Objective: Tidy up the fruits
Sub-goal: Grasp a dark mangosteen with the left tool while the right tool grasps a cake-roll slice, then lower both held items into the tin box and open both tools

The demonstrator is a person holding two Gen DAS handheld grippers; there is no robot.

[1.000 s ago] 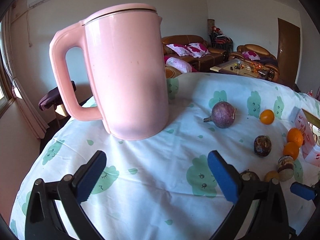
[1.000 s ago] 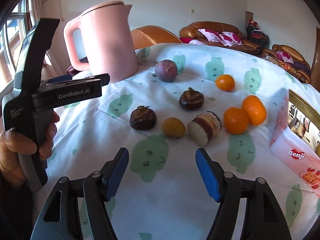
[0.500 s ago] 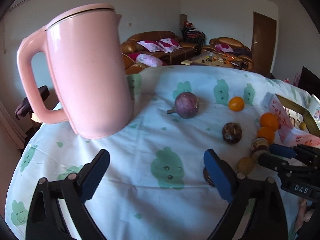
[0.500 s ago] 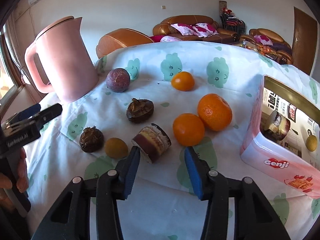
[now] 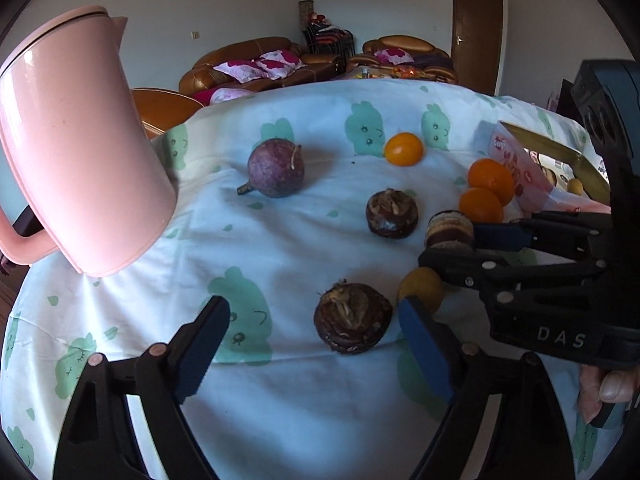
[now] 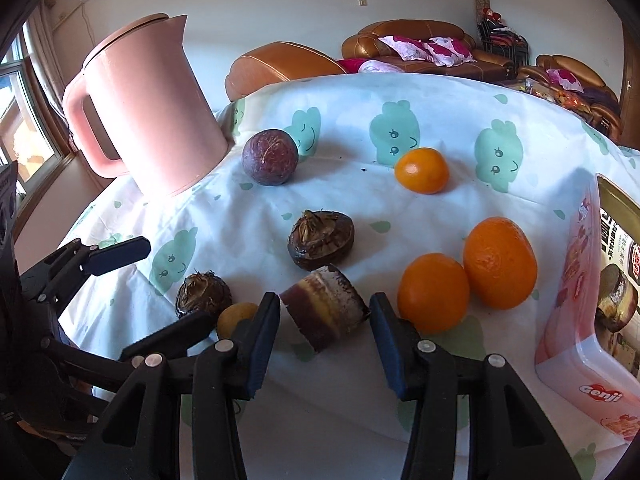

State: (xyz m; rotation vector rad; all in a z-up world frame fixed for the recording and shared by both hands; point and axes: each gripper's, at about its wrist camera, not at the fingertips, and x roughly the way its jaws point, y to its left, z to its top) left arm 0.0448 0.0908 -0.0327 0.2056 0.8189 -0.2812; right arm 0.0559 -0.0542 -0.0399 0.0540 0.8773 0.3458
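Note:
Fruits lie on a white cloth with green prints. My left gripper (image 5: 316,344) points down at a dark brown chestnut-like fruit (image 5: 352,318) that lies between its closing jaws, with clear gaps on both sides. My right gripper (image 6: 324,340) is closing around a striped cut chunk (image 6: 324,308); its blue pads stand just beside the chunk, which rests on the cloth. A small yellow fruit (image 6: 236,316) lies left of it. Beyond are a second brown fruit (image 6: 322,240), a purple round fruit (image 6: 270,157), a small orange (image 6: 421,170) and two bigger oranges (image 6: 434,292).
A tall pink kettle (image 5: 76,152) stands at the left of the table. A pink open snack box (image 6: 588,320) lies at the right edge, close to the two oranges. A hand (image 5: 604,392) holds the right gripper's handle. Sofas stand behind the table.
Both grippers came closer to the fruits. The left view swung right, off the kettle and onto the brown fruit. The right jaws narrowed from wide apart to just around the striped chunk.

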